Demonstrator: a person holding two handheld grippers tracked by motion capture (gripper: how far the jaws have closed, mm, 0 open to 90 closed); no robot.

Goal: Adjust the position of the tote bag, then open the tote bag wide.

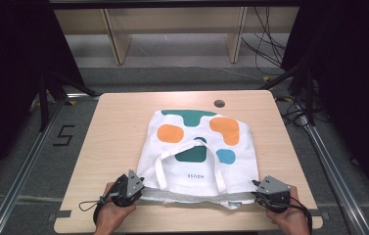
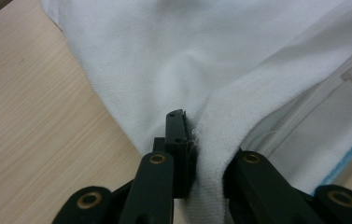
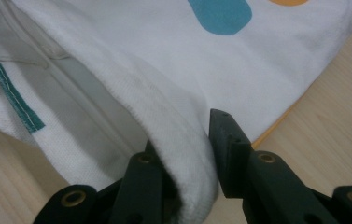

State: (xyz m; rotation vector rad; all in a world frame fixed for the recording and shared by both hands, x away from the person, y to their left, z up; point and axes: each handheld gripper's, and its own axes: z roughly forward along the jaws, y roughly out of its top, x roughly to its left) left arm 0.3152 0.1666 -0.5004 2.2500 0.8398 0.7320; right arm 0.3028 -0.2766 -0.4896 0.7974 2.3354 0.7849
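While the white tote bag [image 1: 199,152] lies flat mid-table, left gripper [image 2: 190,140] and right gripper [image 3: 190,154] each pinch its near hem at opposite corners; bunched cloth hides one jaw of each from sight.

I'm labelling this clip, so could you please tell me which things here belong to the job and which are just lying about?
In the job:
- white fabric tote bag with orange and teal blobs
- left gripper, clamping its hem
- right gripper, likewise

Lying about:
- black cables on the floor
- pale wooden shelf frame
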